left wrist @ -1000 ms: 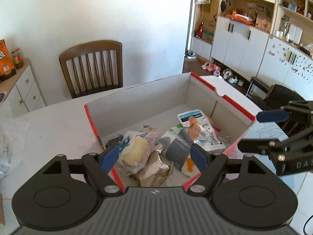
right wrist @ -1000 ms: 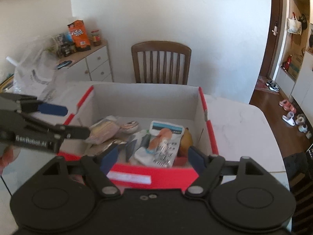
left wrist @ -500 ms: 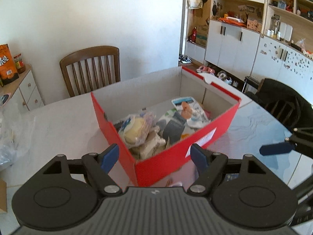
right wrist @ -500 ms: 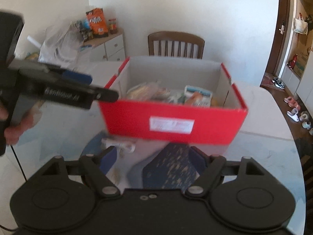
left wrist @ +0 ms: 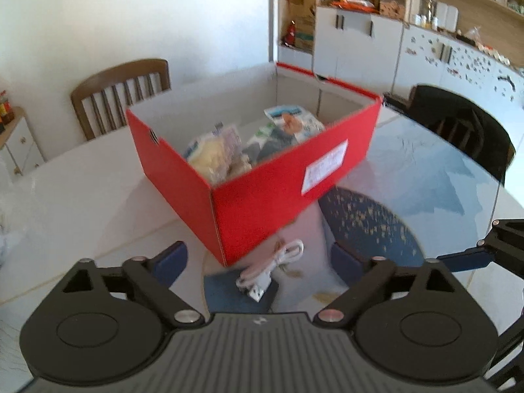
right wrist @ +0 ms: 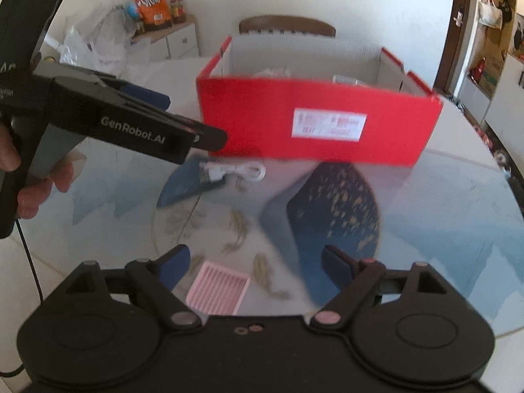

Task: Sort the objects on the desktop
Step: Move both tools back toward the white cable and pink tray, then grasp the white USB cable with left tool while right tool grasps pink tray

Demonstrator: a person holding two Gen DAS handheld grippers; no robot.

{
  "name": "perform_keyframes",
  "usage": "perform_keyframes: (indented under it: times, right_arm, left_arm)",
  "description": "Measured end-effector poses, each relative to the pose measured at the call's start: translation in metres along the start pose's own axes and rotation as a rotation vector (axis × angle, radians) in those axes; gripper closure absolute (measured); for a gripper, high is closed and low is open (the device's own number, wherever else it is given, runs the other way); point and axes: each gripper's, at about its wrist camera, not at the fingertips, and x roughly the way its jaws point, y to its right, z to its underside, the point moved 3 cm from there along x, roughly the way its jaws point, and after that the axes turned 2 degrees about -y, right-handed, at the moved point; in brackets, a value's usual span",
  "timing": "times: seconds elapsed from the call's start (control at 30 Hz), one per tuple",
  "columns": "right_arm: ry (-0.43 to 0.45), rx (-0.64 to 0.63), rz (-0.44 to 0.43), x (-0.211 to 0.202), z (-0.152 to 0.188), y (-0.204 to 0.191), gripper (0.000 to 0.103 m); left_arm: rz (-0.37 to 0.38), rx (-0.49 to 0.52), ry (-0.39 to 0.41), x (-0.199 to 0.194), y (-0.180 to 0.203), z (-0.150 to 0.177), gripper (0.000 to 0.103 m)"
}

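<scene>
Both tongs have drawn back from above the red box [left wrist: 262, 193] and sunk toward the tabletop [left wrist: 82, 190], so the box's outer walls and white label now face the cameras where a second ago its inside did. The left tongs [left wrist: 258, 257] stand apart and are spreading wider with nothing between them; the coiled white cable [left wrist: 271, 267] lies just beyond, on a dark blue mat [left wrist: 229, 291] close to the box's near corner. That line-up suggests the cable is the next pick. The right tongs [right wrist: 255, 258] are also apart and opening, empty, and a pink ribbed card-like piece [right wrist: 217, 291] lies on the glass just below them, probably their own target.

Snack packets [left wrist: 213, 154] already fill the box, which sits on the tabletop between a wooden chair [left wrist: 121, 95] and the loose items, open side up so things can be dropped in from above. A larger dark blue speckled mat [right wrist: 337, 209] lies in front of the box. In the right wrist view a hand [right wrist: 39, 180] grips the left tool's handle, tilting it down at the cable.
</scene>
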Motion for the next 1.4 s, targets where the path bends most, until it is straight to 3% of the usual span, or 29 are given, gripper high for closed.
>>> perform_keyframes:
  times: [0.27, 0.33, 0.5, 0.6, 0.73, 1.0, 1.17, 1.4]
  right_arm:
    - [-0.039, -0.018, 0.059, 0.021, 0.014, -0.024, 0.024]
    - [-0.052, -0.024, 0.066, 0.025, 0.017, -0.027, 0.032]
    - [-0.042, -0.04, 0.079, 0.025, 0.02, -0.031, 0.039]
    - [-0.052, -0.014, 0.044, 0.023, 0.02, -0.029, 0.057]
    - [-0.056, -0.037, 0.051, 0.02, 0.023, -0.02, 0.059]
    - [-0.069, 0.031, 0.104, 0.018, 0.023, 0.028, 0.059]
    - [-0.07, 0.038, 0.107, 0.016, 0.025, 0.041, 0.06]
    - [-0.046, 0.04, 0.099, 0.009, 0.018, 0.059, 0.06]
  left_arm:
    - [0.006, 0.023, -0.045, 0.028, 0.003, 0.019, 0.002]
    - [0.005, 0.027, -0.051, 0.034, 0.004, 0.022, 0.002]
    - [-0.004, 0.042, -0.065, 0.048, 0.006, 0.029, 0.002]
    - [-0.02, 0.042, -0.061, 0.051, 0.005, 0.031, 0.003]
    - [-0.035, 0.046, -0.052, 0.051, 0.004, 0.031, 0.004]
    - [-0.017, -0.027, -0.081, 0.06, -0.002, 0.027, 0.032]
    - [-0.016, -0.027, -0.082, 0.056, 0.007, 0.024, 0.074]
    - [-0.033, -0.042, -0.081, 0.05, 0.023, 0.025, 0.078]
